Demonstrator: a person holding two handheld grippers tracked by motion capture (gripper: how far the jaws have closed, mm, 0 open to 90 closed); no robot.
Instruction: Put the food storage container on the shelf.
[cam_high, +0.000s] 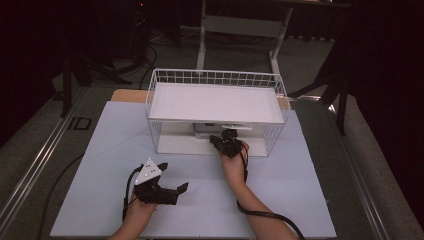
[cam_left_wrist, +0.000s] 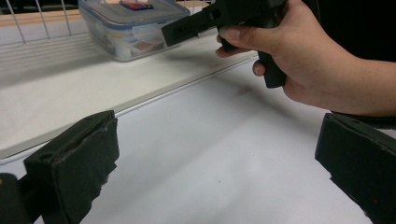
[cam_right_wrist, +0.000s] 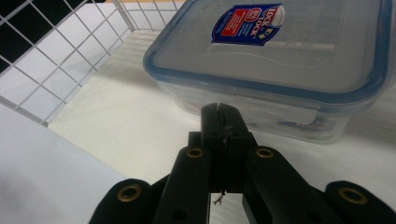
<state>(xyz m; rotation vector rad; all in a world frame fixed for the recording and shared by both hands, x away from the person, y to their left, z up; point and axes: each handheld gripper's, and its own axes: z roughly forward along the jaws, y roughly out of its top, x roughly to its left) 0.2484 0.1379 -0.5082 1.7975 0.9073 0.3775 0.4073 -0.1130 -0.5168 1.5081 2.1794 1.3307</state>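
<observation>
The right claw (cam_right_wrist: 219, 112) is sitting fully closed, pads pressed together with nothing between them, its tip pointing at the clear lidded container (cam_right_wrist: 280, 65) just ahead. That container is resting on the lower level of the white wire rack (cam_high: 160, 100), under its shelf. The left claw (cam_high: 172, 180) is lying wide open and empty on the pale worktop (cam_high: 100, 150), well apart from the rack.

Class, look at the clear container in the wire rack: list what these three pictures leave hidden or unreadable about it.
- High view: container mostly hidden under the rack's upper shelf.
- Left gripper view: its far side is cut off by the top edge; contents blurred.
- Right gripper view: label print too small; right claw covers its front wall.
</observation>
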